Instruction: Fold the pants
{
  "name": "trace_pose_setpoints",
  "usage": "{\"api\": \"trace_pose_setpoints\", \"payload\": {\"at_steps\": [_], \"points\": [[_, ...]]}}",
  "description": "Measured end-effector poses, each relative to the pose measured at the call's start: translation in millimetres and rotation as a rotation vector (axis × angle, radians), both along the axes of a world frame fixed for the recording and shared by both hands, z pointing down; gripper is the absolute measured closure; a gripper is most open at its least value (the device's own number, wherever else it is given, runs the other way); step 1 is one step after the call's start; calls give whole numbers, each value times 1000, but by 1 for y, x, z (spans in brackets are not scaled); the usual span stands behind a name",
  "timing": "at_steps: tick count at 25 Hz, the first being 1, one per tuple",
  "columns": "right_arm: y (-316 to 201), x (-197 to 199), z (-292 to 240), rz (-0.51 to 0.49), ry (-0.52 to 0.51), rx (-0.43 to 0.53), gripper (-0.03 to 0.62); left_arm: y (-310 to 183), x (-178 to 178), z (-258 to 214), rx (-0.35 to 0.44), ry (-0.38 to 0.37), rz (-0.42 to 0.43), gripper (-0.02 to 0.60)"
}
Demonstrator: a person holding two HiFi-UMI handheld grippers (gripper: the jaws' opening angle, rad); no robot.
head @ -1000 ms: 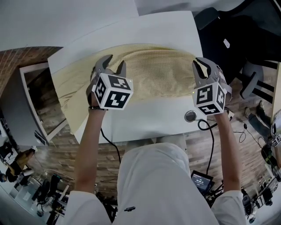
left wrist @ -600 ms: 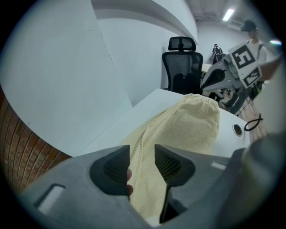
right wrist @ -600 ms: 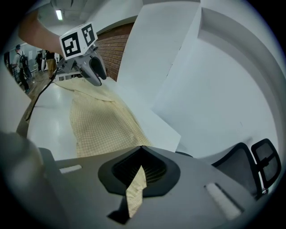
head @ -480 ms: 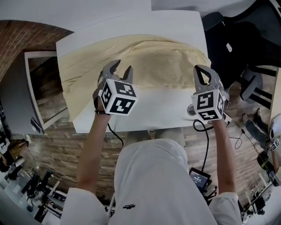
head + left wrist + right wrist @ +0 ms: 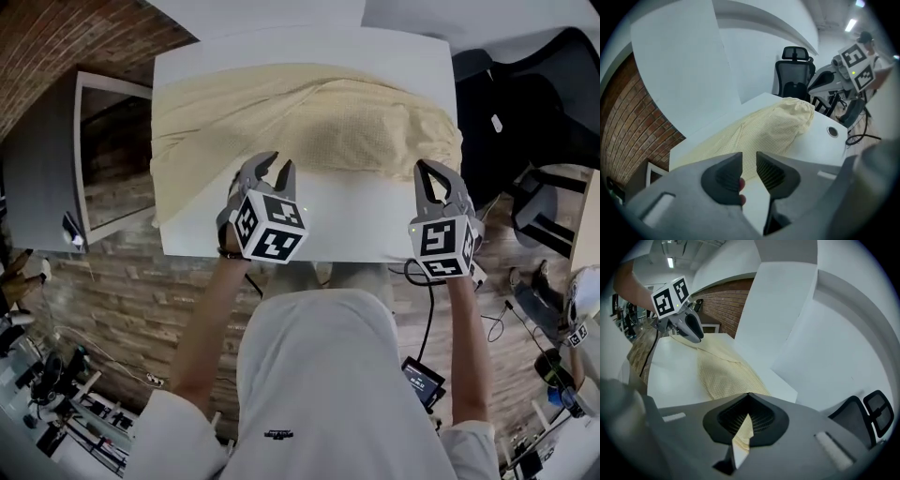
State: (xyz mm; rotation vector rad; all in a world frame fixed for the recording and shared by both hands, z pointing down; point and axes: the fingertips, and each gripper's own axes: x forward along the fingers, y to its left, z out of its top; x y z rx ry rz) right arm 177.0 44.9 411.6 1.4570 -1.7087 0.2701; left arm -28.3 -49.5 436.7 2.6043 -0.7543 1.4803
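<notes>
The pale yellow pants (image 5: pixel 309 122) lie spread across the far half of the white table (image 5: pixel 366 230). My left gripper (image 5: pixel 275 169) hovers at their near edge on the left. Its jaws have just been closing and stand a narrow gap apart (image 5: pixel 749 161), with no cloth pinched between the pads; pants (image 5: pixel 764 131) and table show beyond the gap. My right gripper (image 5: pixel 436 178) is at the near right corner of the pants, shut on a fold of yellow cloth (image 5: pixel 740 432) that sticks out between its pads (image 5: pixel 749 397).
A black office chair (image 5: pixel 525 103) stands right of the table, and another (image 5: pixel 794 70) behind it. A framed panel (image 5: pixel 103 159) leans at the left by the brick wall. A round cable hole (image 5: pixel 832 131) sits in the tabletop near the front right.
Both grippers have drawn back toward the table's near edge. The left jaws have narrowed. The right jaws went from slightly apart to shut on the pants' edge.
</notes>
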Motion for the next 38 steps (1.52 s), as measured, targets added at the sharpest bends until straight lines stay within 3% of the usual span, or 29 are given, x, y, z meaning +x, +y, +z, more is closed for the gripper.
{"api": "trace_pose_setpoints", "payload": {"at_steps": [6,9,18,25,38], "points": [[6,-52,-7,-25,-55,35,588,17,-61,-3,14,19,-92,518],[11,-81,-14,-31,-50,51,588,27,-100,-14,32,48,-144,575],[16,-170,-36,-57,-81,102,588,58,-206,-29,44,96,-247,577],[11,-215,-46,-133,-45,105,588,62,-275,-24,67,70,-326,575],[-37,-232,-39,-277,-5,60,588,20,-310,11,62,-19,-365,488]]}}
